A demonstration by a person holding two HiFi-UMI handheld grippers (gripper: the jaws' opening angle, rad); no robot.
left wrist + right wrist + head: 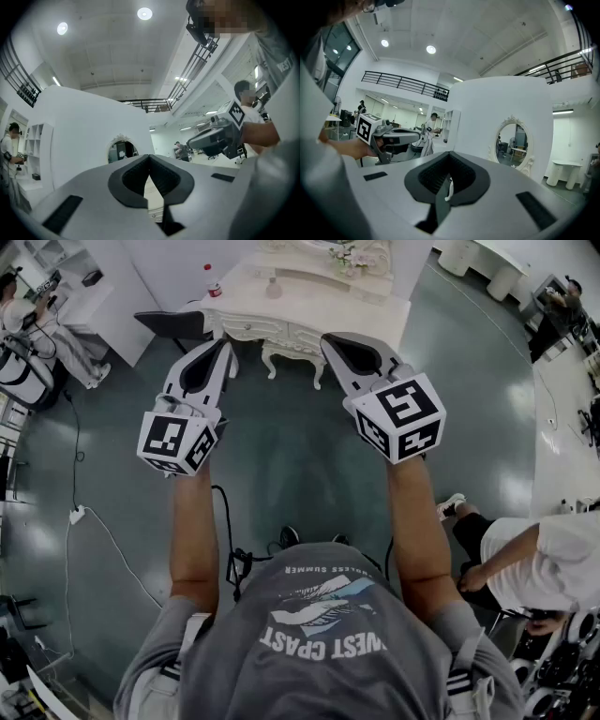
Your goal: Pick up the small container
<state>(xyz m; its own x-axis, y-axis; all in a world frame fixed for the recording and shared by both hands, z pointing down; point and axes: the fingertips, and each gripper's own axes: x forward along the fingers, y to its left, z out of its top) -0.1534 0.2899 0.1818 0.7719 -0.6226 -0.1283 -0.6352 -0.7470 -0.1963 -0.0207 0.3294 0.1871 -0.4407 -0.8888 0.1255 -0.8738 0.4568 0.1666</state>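
Jaws on the left gripper (149,159) and the right gripper (450,157) are closed tip to tip, with nothing between them. The small container (274,286) is judged to be the pale item on the white dressing table (309,310); its identity is uncertain at this range. It sits ahead of both jaw sets and well apart from them. A red-capped bottle (214,281) stands near it, on the left gripper's side.

Hazards:
- Arriving with the jaws closed would knock the container over or push it along the table.
- Drifting toward the left gripper's side risks grasping the bottle instead.
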